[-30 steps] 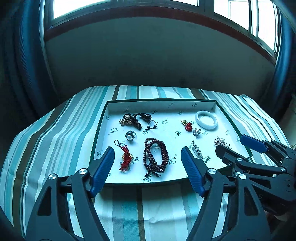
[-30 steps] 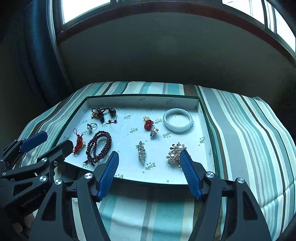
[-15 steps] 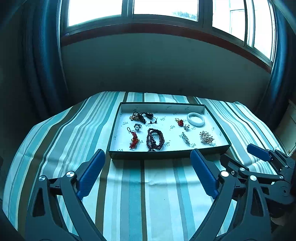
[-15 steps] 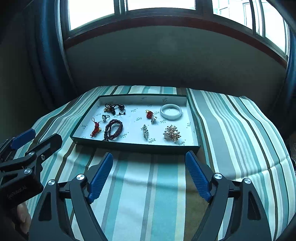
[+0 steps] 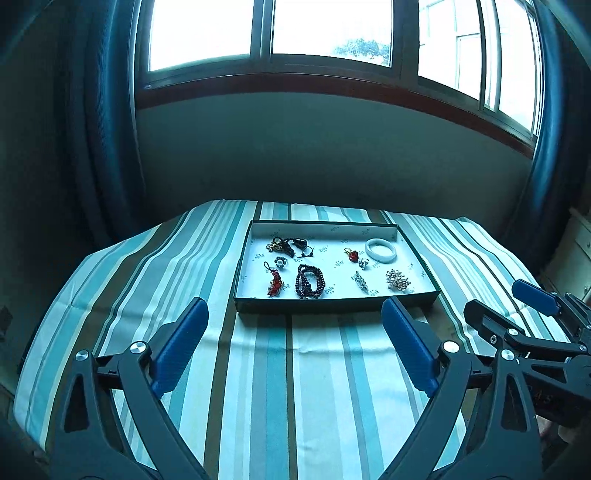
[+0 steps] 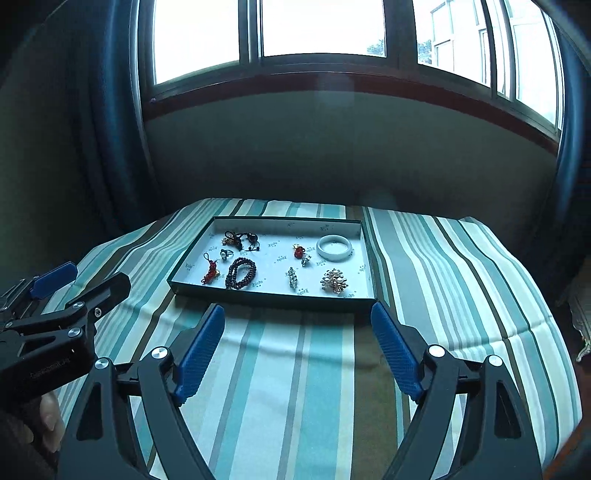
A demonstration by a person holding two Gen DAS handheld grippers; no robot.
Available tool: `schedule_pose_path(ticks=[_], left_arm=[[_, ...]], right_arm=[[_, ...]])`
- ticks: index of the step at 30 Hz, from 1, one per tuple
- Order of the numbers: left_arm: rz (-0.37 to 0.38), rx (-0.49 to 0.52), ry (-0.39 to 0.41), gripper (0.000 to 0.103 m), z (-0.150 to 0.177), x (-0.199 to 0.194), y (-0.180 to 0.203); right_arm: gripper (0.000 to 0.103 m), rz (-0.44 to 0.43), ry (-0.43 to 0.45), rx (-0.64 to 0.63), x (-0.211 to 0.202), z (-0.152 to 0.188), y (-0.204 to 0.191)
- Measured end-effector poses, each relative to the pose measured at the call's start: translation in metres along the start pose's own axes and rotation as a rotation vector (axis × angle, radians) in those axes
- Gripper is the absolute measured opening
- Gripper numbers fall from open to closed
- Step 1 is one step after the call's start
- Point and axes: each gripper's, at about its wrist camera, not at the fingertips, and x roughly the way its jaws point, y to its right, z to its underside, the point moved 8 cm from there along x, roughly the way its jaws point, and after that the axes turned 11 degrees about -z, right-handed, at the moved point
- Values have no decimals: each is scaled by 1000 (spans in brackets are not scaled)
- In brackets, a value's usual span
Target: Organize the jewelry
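Observation:
A shallow dark green tray (image 5: 332, 307) (image 6: 273, 297) with a white lining lies on the striped tablecloth. In it lie a white bangle (image 5: 381, 260) (image 6: 334, 257), a dark bead bracelet (image 5: 308, 283) (image 6: 240, 273), a red knot charm (image 5: 275, 284) (image 6: 210, 273), a pearl brooch (image 5: 398, 279) (image 6: 333, 280), a silver clip (image 5: 361, 280) and black cord pieces (image 5: 288, 245). My left gripper (image 5: 293, 308) (image 6: 98, 277) hangs open, short of the tray's front edge. To its right, my right gripper (image 6: 297, 311) (image 5: 498, 299) is open too. Neither holds anything.
The striped cloth (image 5: 325, 387) covers a table that ends at a dark wall under a bright window (image 5: 325, 33). Blue curtains (image 5: 110, 129) hang at both sides. Pale furniture (image 5: 581, 240) stands at the far right. A hand (image 6: 48, 417) holds the left gripper's handle.
Both grippers have drawn back and up from over the tray, which now looks smaller and farther off. Their jaws have spread wider. The jewelry has not moved.

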Motion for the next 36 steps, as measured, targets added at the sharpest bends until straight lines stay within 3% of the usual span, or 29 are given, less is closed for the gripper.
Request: schedule_pose_path(ticks=[36], left_arm=[[-10, -15, 14, 95, 4, -17, -7]], right_arm=[[81, -8, 33, -26, -17, -1, -9]])
